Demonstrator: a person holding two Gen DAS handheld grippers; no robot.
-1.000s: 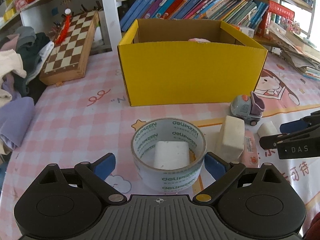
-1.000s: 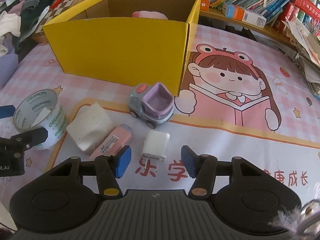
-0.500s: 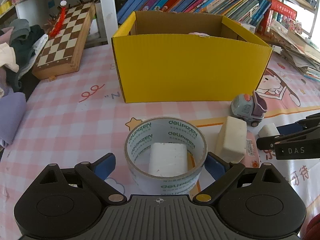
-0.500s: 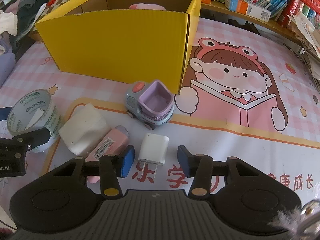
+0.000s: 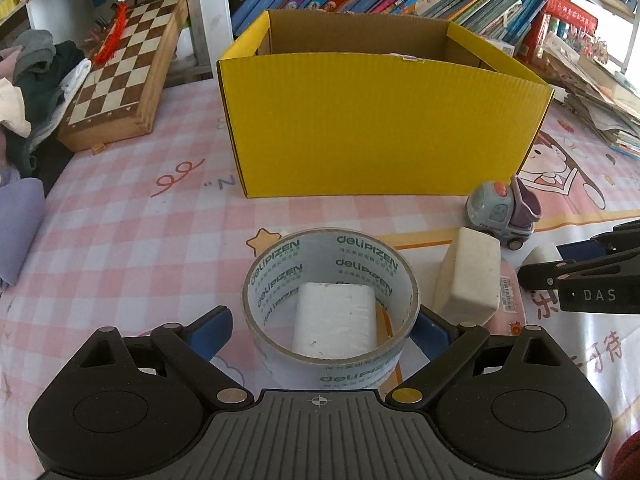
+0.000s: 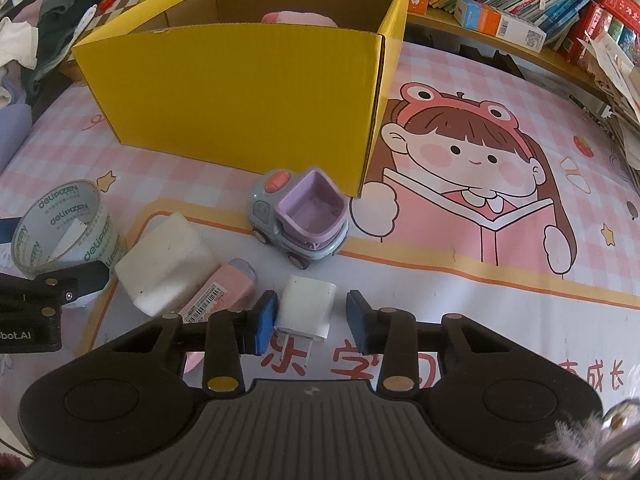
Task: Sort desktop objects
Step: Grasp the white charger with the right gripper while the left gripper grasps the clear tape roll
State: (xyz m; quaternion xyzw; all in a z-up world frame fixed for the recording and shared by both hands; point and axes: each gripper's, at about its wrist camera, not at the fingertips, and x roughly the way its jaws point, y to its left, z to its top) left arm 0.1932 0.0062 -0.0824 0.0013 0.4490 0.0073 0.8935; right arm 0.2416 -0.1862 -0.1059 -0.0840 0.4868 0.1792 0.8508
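At the far left, a folded wooden chessboard [image 5: 120,76] lies on the desk [image 5: 132,240], which is covered with a pink checked cloth, beside a heap of clothing [image 5: 28,80]. The left tongs [image 5: 320,326] stand wide open on either side of a roll of clear printed packing tape [image 5: 332,300]; the right blue pad is just beside the roll's wall, the left pad is apart from it, and neither is seen pressing. The roll stands on its edge ring and a white rectangular block [image 5: 334,320] sits inside it on the cloth. Behind, mid-desk, an open yellow corrugated cardboard box [image 5: 380,128] holds a pink soft item [image 6: 300,18], of which only the top shows over the wall; the rest of the box's content is hidden. To the right of the tape lie a cream rectangular sponge block [image 6: 166,264] and, touching it, a pink tube with a barcode label [image 6: 220,292]. Next, a grey toy truck with an empty lilac tipper [image 6: 300,216] stands just in front of the box's right corner. The right tongs [image 6: 308,326] are closing around a white plug-in charger [image 6: 306,308]; it lies flat between the blue pads, prongs towards the camera, with a narrow gap visible on each side. Books [image 6: 500,4] line the shelf behind, at the far right.
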